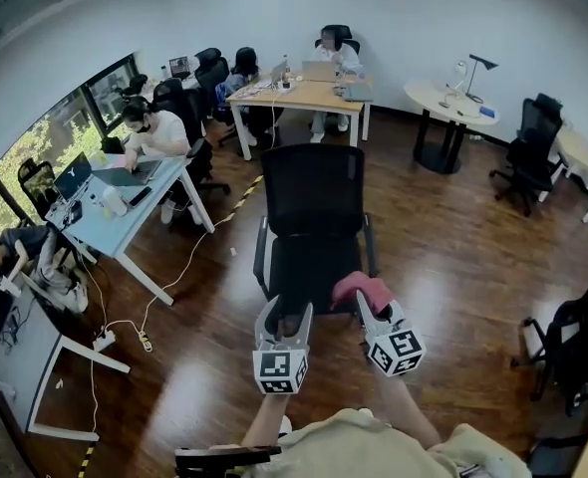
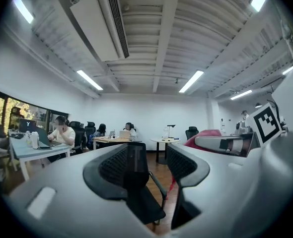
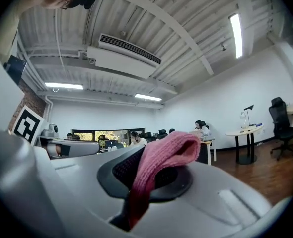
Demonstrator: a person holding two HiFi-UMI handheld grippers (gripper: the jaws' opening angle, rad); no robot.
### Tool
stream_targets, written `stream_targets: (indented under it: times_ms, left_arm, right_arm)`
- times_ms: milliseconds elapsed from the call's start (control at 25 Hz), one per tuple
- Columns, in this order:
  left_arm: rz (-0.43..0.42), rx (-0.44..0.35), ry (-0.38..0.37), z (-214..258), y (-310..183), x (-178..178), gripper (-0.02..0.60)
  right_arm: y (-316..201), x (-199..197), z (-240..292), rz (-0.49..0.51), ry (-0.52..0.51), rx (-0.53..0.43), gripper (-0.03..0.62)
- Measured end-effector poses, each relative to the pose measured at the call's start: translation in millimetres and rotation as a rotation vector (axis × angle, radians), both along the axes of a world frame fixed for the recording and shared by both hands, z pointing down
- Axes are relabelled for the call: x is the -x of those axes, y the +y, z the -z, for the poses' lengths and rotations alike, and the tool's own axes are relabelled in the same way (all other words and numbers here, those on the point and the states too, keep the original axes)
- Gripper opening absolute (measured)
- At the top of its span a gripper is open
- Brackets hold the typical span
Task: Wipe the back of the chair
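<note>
Left tongs [image 1: 286, 314] and right tongs [image 1: 370, 305] are held level, side by side, in front of a black chair [image 1: 314, 192].
The left tongs are closed with nothing in them. The right tongs clamp a pink cloth [image 1: 360, 287], which folds over their tips. The chair stands on the wooden floor [image 1: 453, 257], seat toward the tongs. Its mesh back is upright on the far side, clear of the cloth. People sit at a surface [image 1: 304, 95] beyond.
</note>
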State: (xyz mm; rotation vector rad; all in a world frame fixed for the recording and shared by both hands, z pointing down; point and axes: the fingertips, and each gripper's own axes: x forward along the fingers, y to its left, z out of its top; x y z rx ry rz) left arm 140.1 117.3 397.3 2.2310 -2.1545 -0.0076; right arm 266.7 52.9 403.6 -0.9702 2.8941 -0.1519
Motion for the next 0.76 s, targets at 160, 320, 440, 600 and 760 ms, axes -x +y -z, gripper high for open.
stream_targets:
  times_ms: [160,320,440,600,760]
  left_arm:
    - [0.010,-0.023,0.003,6.9,24.2,21.0,0.222]
    - [0.032,-0.008,0.020,-3.9,30.5,43.8,0.222]
    - [0.048,-0.004,0.012,-2.8,37.9,54.3,0.222]
    - [0.053,-0.001,0.036,-0.9,43.4,59.0,0.222]
    - [0.037,-0.001,0.144,9.7,47.2,54.4,0.222]
  right_arm:
    - [24.1,33.1,21.3,0.025,-0.008,-0.037,0.020]
    - [29.0,51.7,3.4,0.037,0.022,-0.003,0.020]
    - [29.1,52.2,-0.6,0.029,0.026,0.004,0.020]
    - [21.1,45.9,4.4,0.007,0.025,-0.011,0.020]
    - [18.0,39.9,8.6,0.007,0.037,-0.020,0.020]
